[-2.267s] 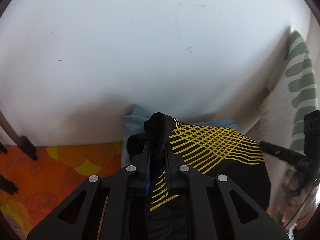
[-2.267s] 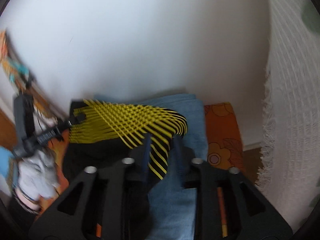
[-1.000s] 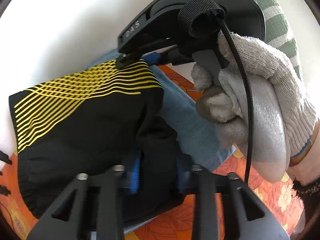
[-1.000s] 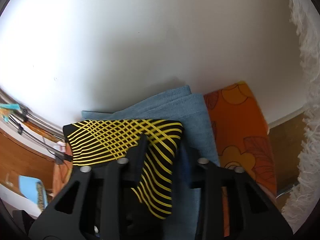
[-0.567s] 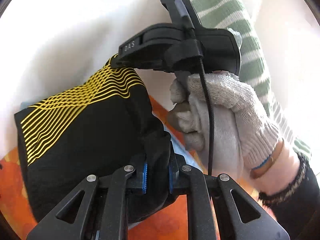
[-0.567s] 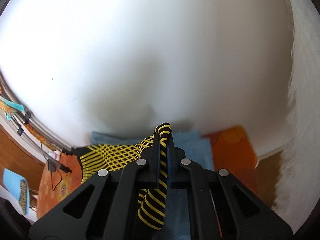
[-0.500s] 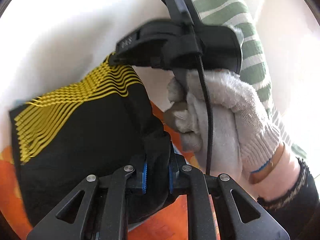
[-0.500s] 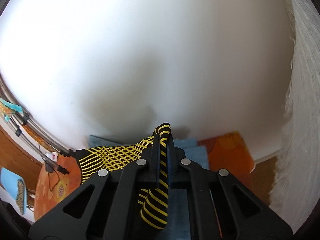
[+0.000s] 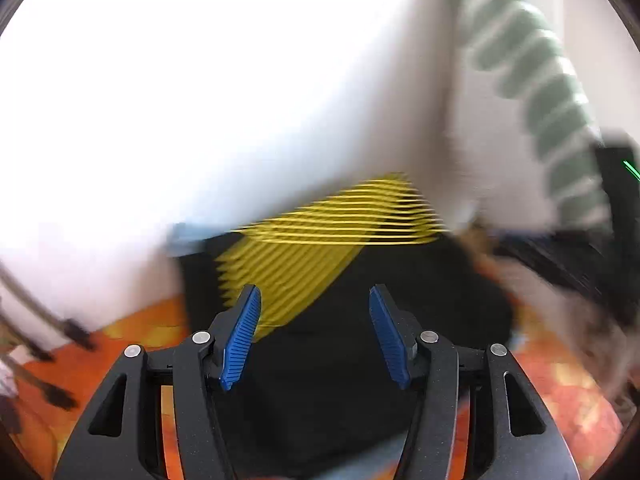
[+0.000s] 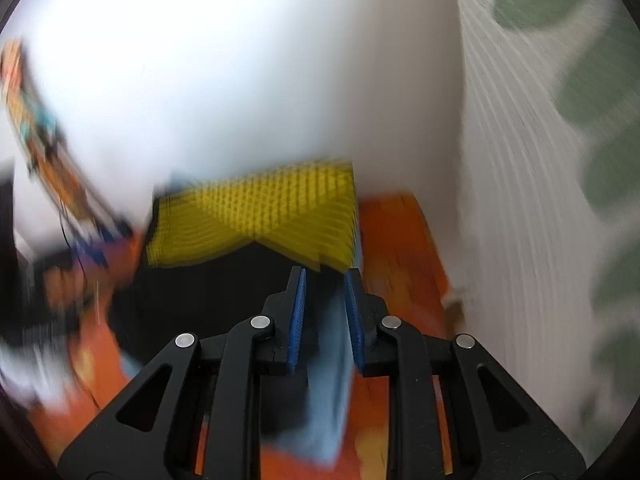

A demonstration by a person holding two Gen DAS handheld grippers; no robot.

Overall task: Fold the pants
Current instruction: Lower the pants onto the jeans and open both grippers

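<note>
Both frames are blurry, but the pants point(image 9: 360, 320) look folded at center frame; left tool point(image 9: 314, 334) gapes wide, right tool point(image 10: 324, 318) is narrowly apart, both empty; next is probably just tidying

- One pair of black pants point(image 9: 360, 360) with a yellow line pattern, lying folded; the same pair shows in the right wrist view point(image 10: 208, 288).
- One light blue folded garment point(image 10: 328, 380) under the pants; a corner of it shows in the left wrist view point(image 9: 186, 234).
- One orange floral cloth point(image 10: 400, 248) beneath both.
- Two grippers: the left gripper point(image 9: 316, 336), blue pads spread wide apart, and the right gripper point(image 10: 324, 312), pads closer together with a gap between them.
- One green-and-white striped sleeve point(image 9: 560, 128), blurred.
- One white curtain with green patches point(image 10: 560, 160).
</note>
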